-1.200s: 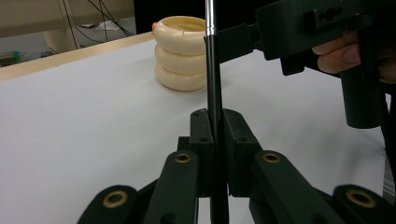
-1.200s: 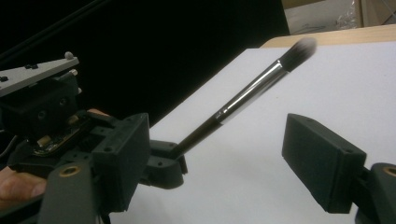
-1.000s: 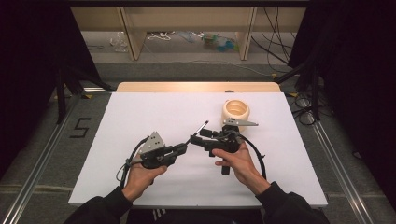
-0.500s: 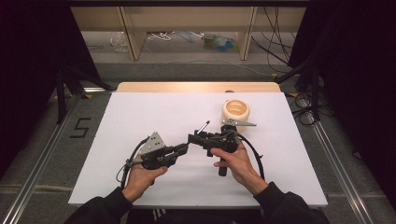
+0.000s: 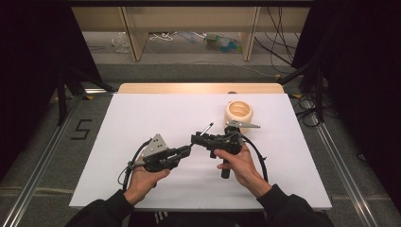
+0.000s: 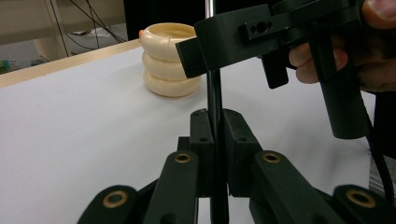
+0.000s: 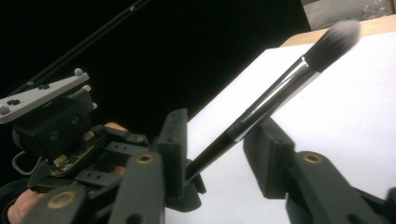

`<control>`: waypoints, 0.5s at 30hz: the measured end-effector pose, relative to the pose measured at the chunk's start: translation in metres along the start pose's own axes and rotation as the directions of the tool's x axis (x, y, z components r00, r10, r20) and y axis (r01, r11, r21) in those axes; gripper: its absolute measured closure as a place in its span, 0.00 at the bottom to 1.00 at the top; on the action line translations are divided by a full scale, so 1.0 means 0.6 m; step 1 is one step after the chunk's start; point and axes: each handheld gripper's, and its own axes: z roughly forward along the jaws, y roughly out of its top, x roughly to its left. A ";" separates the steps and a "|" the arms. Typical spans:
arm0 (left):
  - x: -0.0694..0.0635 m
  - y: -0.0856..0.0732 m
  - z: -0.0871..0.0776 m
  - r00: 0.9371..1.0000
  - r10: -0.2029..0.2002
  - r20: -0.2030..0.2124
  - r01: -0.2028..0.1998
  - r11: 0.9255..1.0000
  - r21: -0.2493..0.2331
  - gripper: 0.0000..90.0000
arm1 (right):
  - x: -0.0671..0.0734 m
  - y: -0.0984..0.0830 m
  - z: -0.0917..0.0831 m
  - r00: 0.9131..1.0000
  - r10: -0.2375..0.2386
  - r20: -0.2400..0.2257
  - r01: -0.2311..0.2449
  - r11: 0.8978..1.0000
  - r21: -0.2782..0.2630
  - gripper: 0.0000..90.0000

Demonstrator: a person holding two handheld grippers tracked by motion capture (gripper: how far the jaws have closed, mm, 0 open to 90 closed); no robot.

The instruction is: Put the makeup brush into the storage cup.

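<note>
My left gripper (image 5: 182, 152) sits just left of the middle of the high view, and its fingers (image 6: 201, 140) are clamped tight on the dark handle of a makeup brush (image 7: 275, 100). In the left gripper view that handle runs straight up the centre of the frame between my two pads. My right gripper (image 5: 198, 139) meets it from the right, near the centre of the high view. Its fingers (image 7: 173, 154) have just been closing, with the brush's metal collar between them, but in the right gripper view a gap shows on both sides, so they stand apart from it and do not press on it. The bristle tip points to the upper right of that frame, above the white desk (image 5: 142, 118). A cream ringed holder (image 5: 239, 112) stands on the desk toward the upper right of the high view, apart from both grippers.
</note>
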 end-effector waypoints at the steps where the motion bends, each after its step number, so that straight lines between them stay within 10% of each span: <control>1: -0.001 0.000 0.000 1.000 0.000 0.000 0.000 1.000 0.000 0.93 | 0.000 0.000 0.000 1.000 0.001 -0.001 -0.001 1.000 -0.001 0.70; 15: -0.002 0.000 0.001 1.000 0.025 0.012 -0.025 1.000 -0.013 0.93 | 0.000 0.003 -0.005 0.998 0.021 -0.059 -0.022 0.999 -0.024 0.87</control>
